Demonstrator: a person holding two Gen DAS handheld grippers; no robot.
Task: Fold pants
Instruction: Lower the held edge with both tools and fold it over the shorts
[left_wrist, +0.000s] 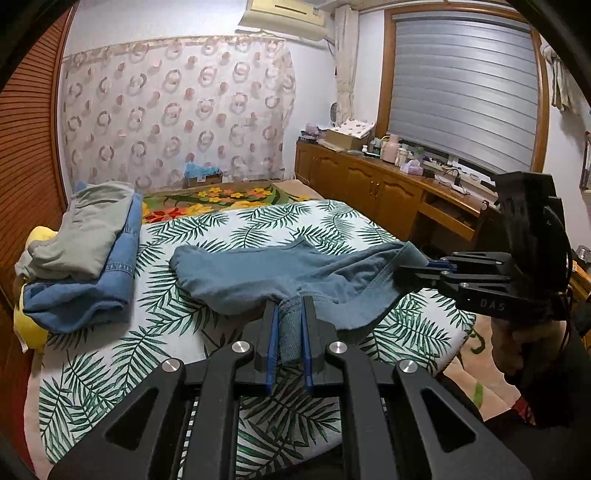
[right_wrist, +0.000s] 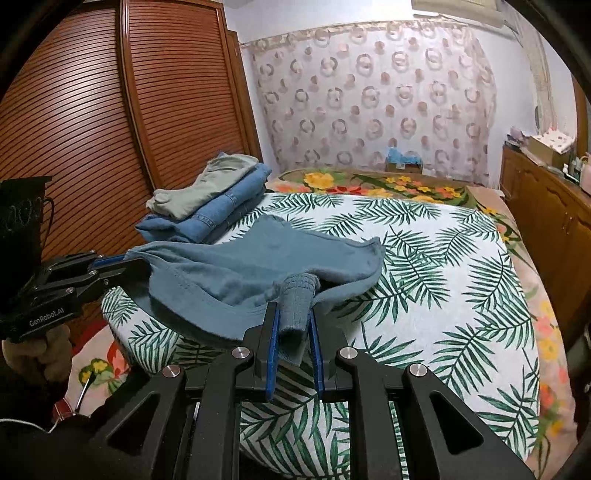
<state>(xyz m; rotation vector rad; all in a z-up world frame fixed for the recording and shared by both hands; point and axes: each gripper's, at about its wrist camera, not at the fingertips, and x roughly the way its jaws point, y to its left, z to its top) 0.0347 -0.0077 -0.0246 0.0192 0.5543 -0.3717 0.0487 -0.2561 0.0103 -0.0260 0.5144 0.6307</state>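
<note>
Teal-blue pants (left_wrist: 255, 269) lie half lifted off the palm-leaf bed sheet (left_wrist: 258, 221). My left gripper (left_wrist: 289, 303) is shut on a bunched ribbed end of the pants at the near edge. To the right, my right gripper (left_wrist: 403, 274) is shut on another edge, and the cloth sags between the two. From the right wrist, the right gripper (right_wrist: 293, 306) pinches a ribbed end of the pants (right_wrist: 240, 266). The left gripper (right_wrist: 142, 266) clamps their left edge above the sheet (right_wrist: 424, 258). A person's hand holds each gripper.
A stack of folded clothes (left_wrist: 85, 243), grey on denim, sits on the bed's left side over something yellow (left_wrist: 35, 236); the same stack (right_wrist: 214, 195) shows from the right wrist. A louvred wardrobe (right_wrist: 110, 110) stands left, a wooden cabinet (left_wrist: 369, 184) right, and a floral blanket (left_wrist: 221, 195) lies beyond.
</note>
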